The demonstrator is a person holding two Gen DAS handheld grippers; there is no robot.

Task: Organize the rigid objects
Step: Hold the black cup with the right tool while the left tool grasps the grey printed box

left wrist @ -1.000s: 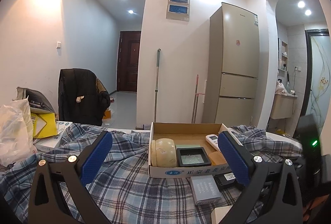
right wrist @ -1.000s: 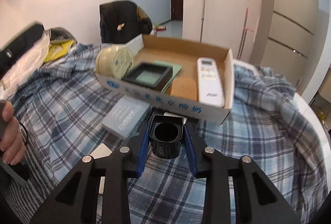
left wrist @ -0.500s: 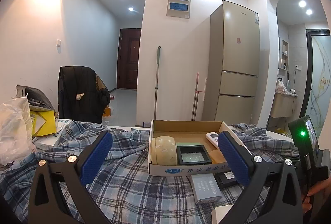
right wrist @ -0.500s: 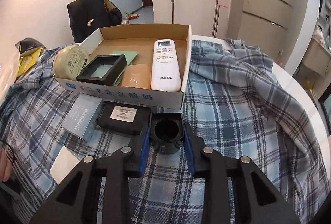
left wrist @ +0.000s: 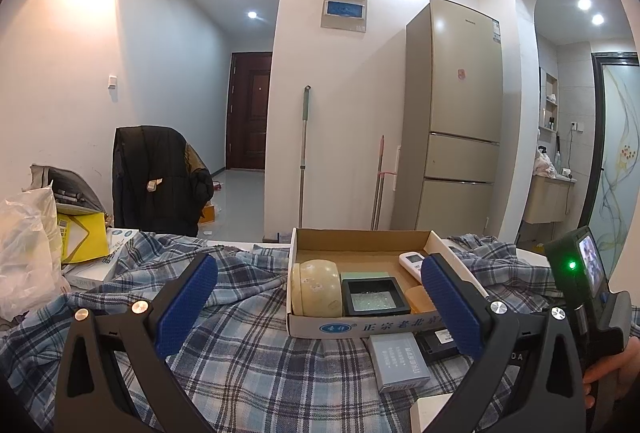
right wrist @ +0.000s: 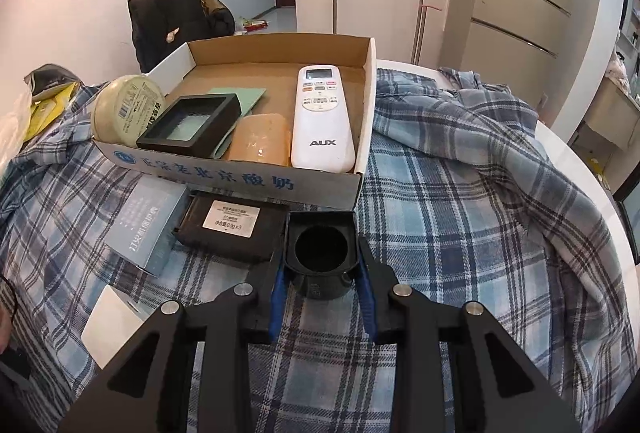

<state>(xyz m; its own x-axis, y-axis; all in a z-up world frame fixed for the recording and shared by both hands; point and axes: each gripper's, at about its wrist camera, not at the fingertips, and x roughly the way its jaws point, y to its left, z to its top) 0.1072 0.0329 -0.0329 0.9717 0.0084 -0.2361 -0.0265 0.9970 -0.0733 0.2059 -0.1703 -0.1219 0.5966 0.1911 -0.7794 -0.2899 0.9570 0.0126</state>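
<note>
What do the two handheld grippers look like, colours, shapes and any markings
Both are matte black plastic frames with triangular cut-outs and round silver bolt heads. Each finger carries a textured blue pad: the left gripper shows wide, ridged blue pads; the right gripper shows narrow blue strips. The right gripper's body bears a small lit screen and a green light. No cables or sleeves are visible.

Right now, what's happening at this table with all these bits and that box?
A person is tidying small things into a cardboard box on a plaid cloth. The right tool is shut on a small black cup, just in front of the box. The left tool hangs open and empty. The box already holds a remote, a black tray and a tape roll; a black case and a blue carton lie outside.
</note>
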